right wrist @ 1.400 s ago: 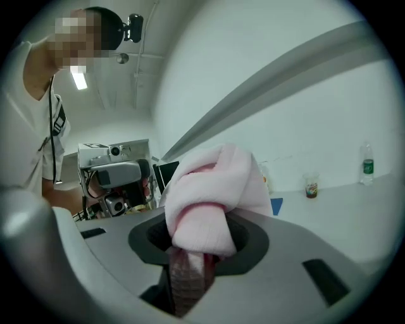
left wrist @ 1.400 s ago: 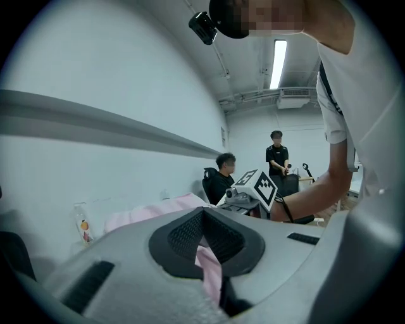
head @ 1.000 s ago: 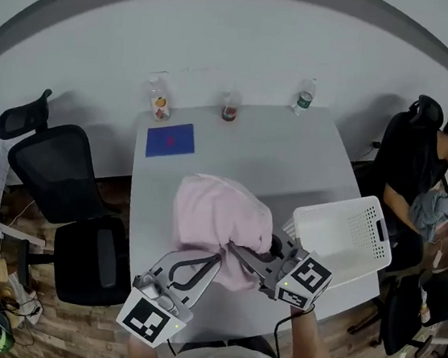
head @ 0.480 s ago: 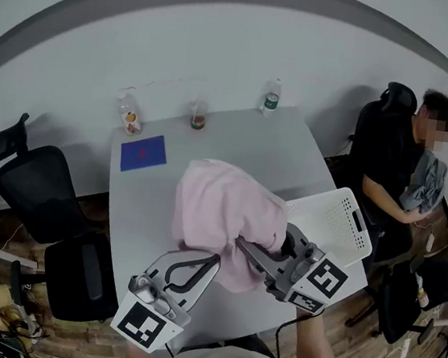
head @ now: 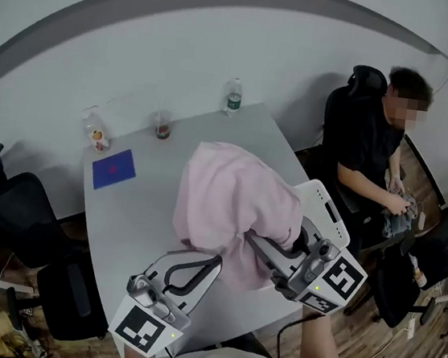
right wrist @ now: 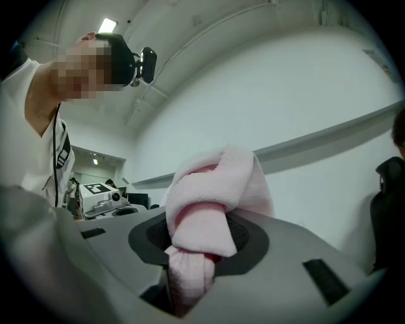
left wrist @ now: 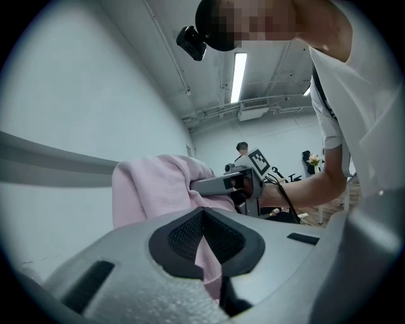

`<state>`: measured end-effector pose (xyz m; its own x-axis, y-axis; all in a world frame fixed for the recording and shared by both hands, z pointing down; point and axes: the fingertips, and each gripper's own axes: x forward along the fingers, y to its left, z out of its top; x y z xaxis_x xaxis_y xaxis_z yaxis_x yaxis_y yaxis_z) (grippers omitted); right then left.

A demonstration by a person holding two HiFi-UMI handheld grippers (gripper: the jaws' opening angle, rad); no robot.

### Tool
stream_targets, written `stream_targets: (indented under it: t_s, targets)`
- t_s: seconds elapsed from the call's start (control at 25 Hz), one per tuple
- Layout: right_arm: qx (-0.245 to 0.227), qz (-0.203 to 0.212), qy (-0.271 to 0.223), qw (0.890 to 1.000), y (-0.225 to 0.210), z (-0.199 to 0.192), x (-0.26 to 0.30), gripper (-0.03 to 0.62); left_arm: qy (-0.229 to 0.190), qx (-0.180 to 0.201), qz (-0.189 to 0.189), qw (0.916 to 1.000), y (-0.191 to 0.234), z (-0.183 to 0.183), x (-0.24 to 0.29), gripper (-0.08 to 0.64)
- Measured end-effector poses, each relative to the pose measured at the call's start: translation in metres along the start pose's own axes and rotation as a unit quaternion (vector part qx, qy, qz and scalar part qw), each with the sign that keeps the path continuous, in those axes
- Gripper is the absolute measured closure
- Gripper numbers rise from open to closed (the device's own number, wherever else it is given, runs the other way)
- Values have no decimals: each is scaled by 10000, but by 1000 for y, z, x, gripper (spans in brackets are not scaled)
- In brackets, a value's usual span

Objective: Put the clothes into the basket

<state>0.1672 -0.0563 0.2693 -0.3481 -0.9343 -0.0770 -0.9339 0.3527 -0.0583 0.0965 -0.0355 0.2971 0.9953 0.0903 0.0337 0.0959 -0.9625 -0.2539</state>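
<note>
Since the earlier frame the pink garment [head: 229, 207] had swung rightward with both grippers, hiding most of the white basket [head: 327, 209] at the table's right edge. The left gripper [head: 212, 263] had its jaws pinched on a thin fold of the cloth. The garment hung bunched above the grey table [head: 121, 226], and the right gripper [head: 255, 241] had its jaws clamped round a thick wad of it.

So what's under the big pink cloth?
The left claw and right claw hold the pink cloth up. Below it shows grey table and one edge of the white basket; the rest of the basket is covered.
</note>
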Motion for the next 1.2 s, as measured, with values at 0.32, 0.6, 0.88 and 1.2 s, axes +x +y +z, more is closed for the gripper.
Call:
stream_targets:
  t_s: [0.32, 0.6, 0.88, 1.2]
  targets:
    - [-90, -365, -101, 9992, -37, 18, -40, 459, -126, 54, -315, 9994, -11, 11, 44, 558]
    - [-128, -650, -122, 9977, -63, 22, -70, 459, -195, 32, -597, 9980, -21, 12, 79, 558]
    - [-45, -915, -13, 9958, -89, 10, -97, 459, -221, -48, -833, 9963, -32, 8, 114, 558]
    - [300, -1125, 346, 9926, -121, -39, -117, 457, -24, -170, -989, 9950, -44, -15, 147, 558]
